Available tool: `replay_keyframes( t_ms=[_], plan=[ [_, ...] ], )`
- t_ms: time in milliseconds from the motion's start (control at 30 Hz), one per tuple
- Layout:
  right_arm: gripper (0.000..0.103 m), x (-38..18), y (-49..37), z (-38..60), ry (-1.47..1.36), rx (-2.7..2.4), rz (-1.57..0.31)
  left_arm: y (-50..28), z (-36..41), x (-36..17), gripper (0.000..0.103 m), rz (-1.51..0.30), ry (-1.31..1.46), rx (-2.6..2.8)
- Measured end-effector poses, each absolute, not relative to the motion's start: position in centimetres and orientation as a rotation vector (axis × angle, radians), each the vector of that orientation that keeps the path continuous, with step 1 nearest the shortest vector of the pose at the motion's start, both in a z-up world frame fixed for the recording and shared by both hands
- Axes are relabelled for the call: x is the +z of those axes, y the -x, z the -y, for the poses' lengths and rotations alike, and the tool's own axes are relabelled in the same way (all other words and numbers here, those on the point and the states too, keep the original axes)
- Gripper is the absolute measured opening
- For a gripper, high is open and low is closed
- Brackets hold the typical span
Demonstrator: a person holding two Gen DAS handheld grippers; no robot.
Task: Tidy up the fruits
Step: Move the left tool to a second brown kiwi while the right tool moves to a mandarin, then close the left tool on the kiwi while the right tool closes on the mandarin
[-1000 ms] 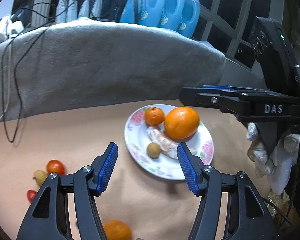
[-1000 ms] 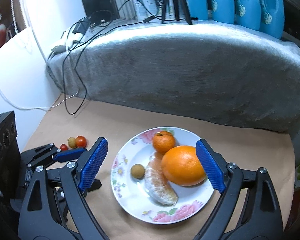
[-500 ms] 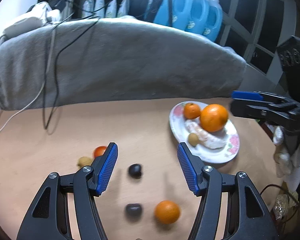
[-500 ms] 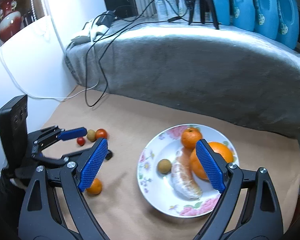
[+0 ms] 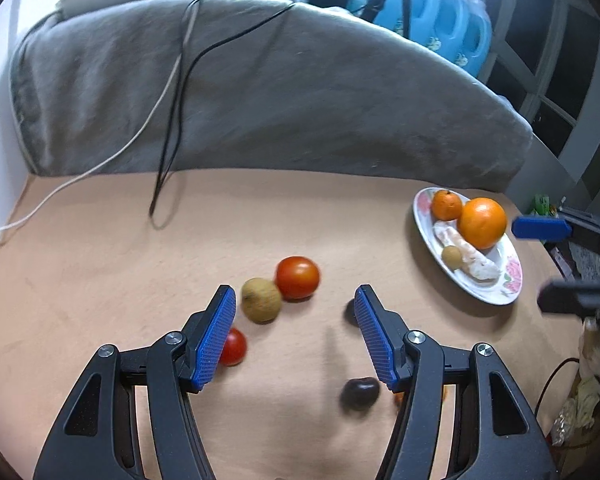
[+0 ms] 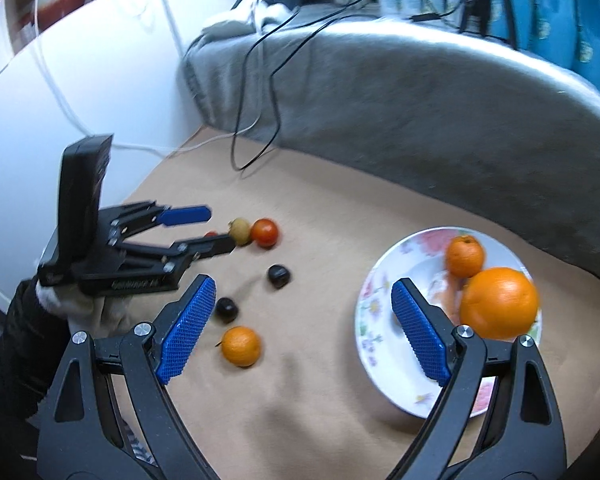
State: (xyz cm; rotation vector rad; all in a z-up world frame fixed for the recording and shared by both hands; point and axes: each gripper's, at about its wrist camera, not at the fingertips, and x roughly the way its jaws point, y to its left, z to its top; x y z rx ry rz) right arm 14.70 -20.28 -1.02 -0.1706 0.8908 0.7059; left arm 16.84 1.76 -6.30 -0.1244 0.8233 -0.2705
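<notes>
My left gripper (image 5: 294, 328) is open and empty, low over loose fruit on the tan table: a red tomato (image 5: 297, 277), a tan longan (image 5: 261, 300), a small cherry tomato (image 5: 232, 347) by the left finger, and a dark fruit (image 5: 359, 393). The floral plate (image 5: 504, 276) at the right holds a big orange (image 5: 481, 222), a mandarin (image 5: 446, 205), a peeled mandarin and a longan. My right gripper (image 6: 300, 328) is open and empty between the plate (image 6: 374, 328) and a loose mandarin (image 6: 241, 346), with two dark fruits (image 6: 279, 275) beyond. The left gripper (image 6: 212, 228) also shows in the right wrist view.
A grey cloth-covered ledge (image 5: 260, 92) with cables (image 5: 172, 120) draped over it runs along the table's back edge. Blue detergent bottles (image 5: 440, 16) stand behind it. A white wall (image 6: 80, 92) bounds the left side.
My left gripper has swung left, away from the plate, and closed in on the tomato and longan. My right gripper has shifted left; the plate now sits at its right.
</notes>
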Motion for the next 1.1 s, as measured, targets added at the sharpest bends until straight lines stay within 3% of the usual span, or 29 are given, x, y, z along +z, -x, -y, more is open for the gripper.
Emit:
replay_keyframes(
  t_ms=[400,633,1100],
  plan=[
    [0.092,-3.4,-13.3,16.6,0.288,0.799,-0.991,-17.9,-3.3,-7.7,0.061,-0.859,0.138,-0.275],
    [0.091,-4.8,-12.9,15.1,0.350,0.829,-1.051,-18.4,-3.1,-8.1,0.055,-0.870,0.122,-0.282],
    [0.065,-7.8,-13.4,14.5,0.358,0.840,-1.151,-19.1,-2.4,-9.0,0.041,-0.890,0.099,-0.310]
  ],
)
